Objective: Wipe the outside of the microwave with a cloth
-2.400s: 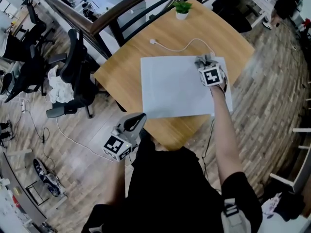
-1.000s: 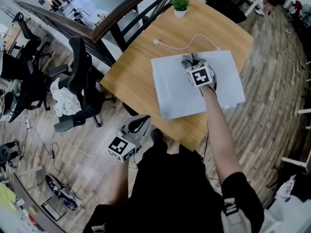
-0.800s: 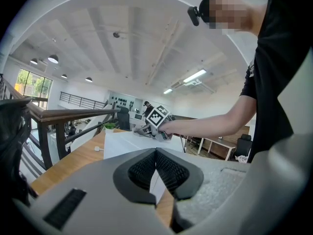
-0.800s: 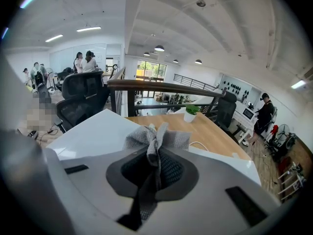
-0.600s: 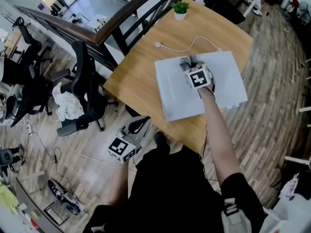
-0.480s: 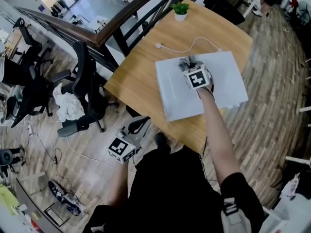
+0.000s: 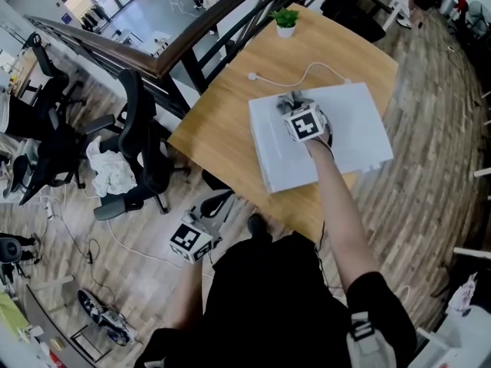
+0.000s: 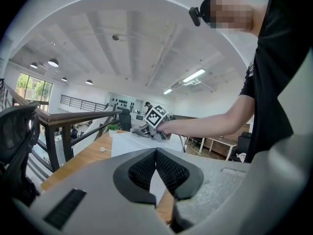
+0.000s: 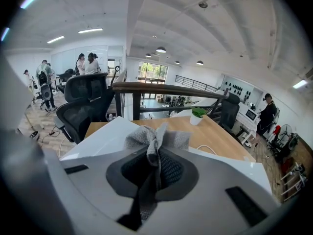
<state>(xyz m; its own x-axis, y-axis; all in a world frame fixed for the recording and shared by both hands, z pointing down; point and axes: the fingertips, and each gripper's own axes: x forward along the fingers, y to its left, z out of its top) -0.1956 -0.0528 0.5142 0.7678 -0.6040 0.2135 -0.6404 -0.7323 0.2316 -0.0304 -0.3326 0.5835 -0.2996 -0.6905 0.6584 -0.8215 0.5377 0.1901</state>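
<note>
The white microwave (image 7: 349, 129) stands on a wooden table (image 7: 230, 113), seen from above. My right gripper (image 7: 294, 104) is shut on a grey cloth (image 7: 291, 100) and presses it against the microwave's top near the back left. In the right gripper view the grey cloth (image 9: 155, 140) bunches out from between the jaws over the white top (image 9: 105, 133). My left gripper (image 7: 211, 208) hangs low beside the person's body, off the table, jaws shut with nothing between them. In the left gripper view the microwave (image 8: 128, 142) and the right gripper's marker cube (image 8: 156, 116) show ahead.
A small potted plant (image 7: 285, 18) stands at the table's far edge. A white cable (image 7: 295, 73) lies behind the microwave. Black office chairs (image 7: 138, 140) and a dark railing (image 7: 192, 41) are to the left. Wooden floor surrounds the table.
My right gripper has slid the cloth leftward across the microwave's top, from its right side toward the back left. The left gripper has stayed low at the person's side.
</note>
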